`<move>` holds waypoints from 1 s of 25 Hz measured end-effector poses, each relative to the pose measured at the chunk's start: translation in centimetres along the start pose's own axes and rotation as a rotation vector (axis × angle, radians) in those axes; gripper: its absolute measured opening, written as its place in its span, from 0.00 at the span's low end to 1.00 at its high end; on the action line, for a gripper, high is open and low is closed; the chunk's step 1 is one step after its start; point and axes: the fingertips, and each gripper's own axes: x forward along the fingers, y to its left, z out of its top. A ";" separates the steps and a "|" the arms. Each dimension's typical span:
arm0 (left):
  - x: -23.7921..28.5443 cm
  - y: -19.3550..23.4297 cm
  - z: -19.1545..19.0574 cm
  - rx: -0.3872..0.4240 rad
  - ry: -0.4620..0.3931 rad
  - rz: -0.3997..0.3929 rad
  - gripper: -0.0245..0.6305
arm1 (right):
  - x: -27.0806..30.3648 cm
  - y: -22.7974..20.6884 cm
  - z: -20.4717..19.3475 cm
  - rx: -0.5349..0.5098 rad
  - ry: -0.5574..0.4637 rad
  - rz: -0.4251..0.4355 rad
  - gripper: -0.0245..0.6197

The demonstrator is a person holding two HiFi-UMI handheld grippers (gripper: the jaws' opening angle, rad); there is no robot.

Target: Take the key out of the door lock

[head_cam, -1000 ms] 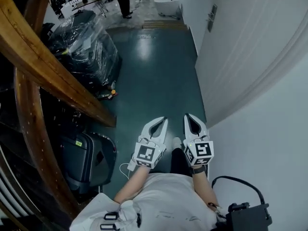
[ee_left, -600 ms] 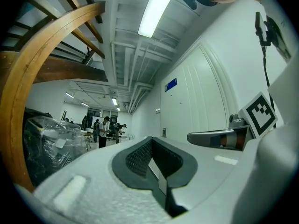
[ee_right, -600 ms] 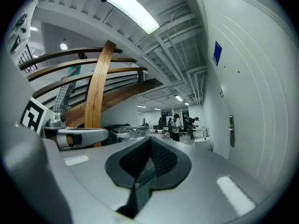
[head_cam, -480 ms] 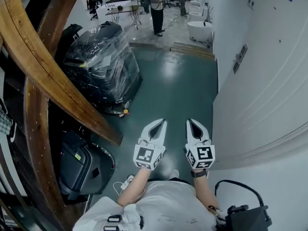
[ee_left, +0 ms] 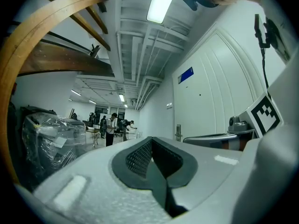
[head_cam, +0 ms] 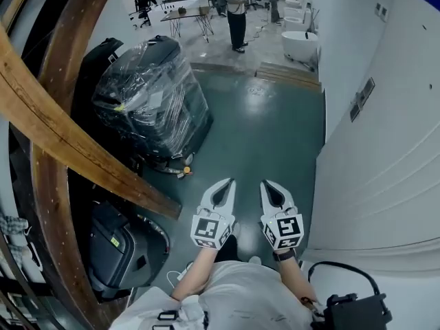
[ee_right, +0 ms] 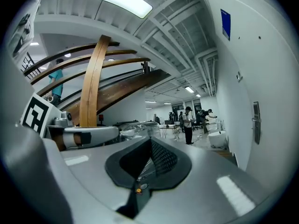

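Left gripper (head_cam: 229,182) and right gripper (head_cam: 265,183) now nearer the door lock (head_cam: 362,100), fingers closed, empty; key not discernible, so open right fingers just before the lock, approach squarely.

grippers (head_cam: 229,182) (head_cam: 265,183) 2 | door (head_cam: 392,136) 1 | wrapped machine (head_cam: 155,95) 1 | dark case (head_cam: 117,247) 1

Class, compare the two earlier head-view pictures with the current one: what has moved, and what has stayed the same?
The person has walked forward along the corridor: the plastic-wrapped machine and the door's lock plate now sit nearer and lower in the head view. Nothing was taken hold of or let go. The left gripper and right gripper stay side by side, shut and empty, pointing ahead.
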 end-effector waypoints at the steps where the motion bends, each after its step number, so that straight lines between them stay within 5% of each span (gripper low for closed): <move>1: 1.2 0.7 -0.4 -0.007 0.002 -0.010 0.04 | 1.2 -0.7 -0.2 -0.002 0.005 -0.009 0.04; 6: 9.0 4.2 -1.9 -0.028 -0.009 -0.110 0.04 | 8.1 -5.5 -0.2 -0.024 0.012 -0.094 0.04; 13: 18.3 11.4 2.0 -0.003 -0.074 -0.190 0.04 | 18.8 -9.4 4.6 -0.027 -0.037 -0.144 0.04; 18: 23.3 14.8 0.2 -0.060 -0.025 -0.218 0.04 | 23.5 -11.1 2.6 -0.021 0.023 -0.160 0.05; 25: 31.5 15.8 -1.9 -0.069 0.003 -0.246 0.04 | 28.3 -18.8 1.7 -0.012 0.045 -0.227 0.04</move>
